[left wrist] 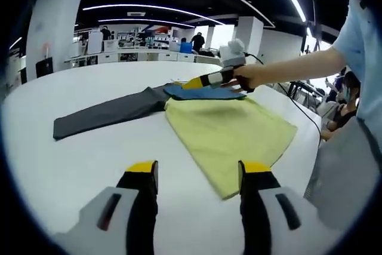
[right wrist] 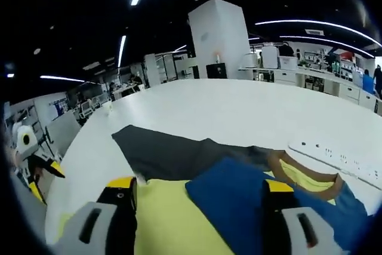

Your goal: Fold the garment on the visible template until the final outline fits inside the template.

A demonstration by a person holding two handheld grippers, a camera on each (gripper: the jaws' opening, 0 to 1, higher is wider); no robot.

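In the left gripper view we see the garment (left wrist: 227, 129) spread on the white table (left wrist: 89, 165): a dark grey sleeve (left wrist: 107, 114) reaches out to the left, the yellow body lies to the right, and a blue panel (left wrist: 203, 92) sits at its far edge. The left gripper (left wrist: 198, 168) hovers above the bare table near the cloth's near corner, its yellow-tipped jaws parted and holding nothing. Beyond it, a person's hand (left wrist: 253, 77) holds the right gripper (left wrist: 192, 83) low over the blue panel. In the right gripper view, we see the left gripper (right wrist: 45, 177) at the far left edge, then the grey sleeve (right wrist: 161, 150), the yellow body (right wrist: 173, 219) and the blue panel (right wrist: 239, 198), with a tan-edged neckline (right wrist: 301, 174) beside it. The right gripper (right wrist: 200, 194) has its jaws spread wide over the cloth, clamping none of it. A white power strip (right wrist: 337, 159) lies on the table (right wrist: 227, 108) at right.
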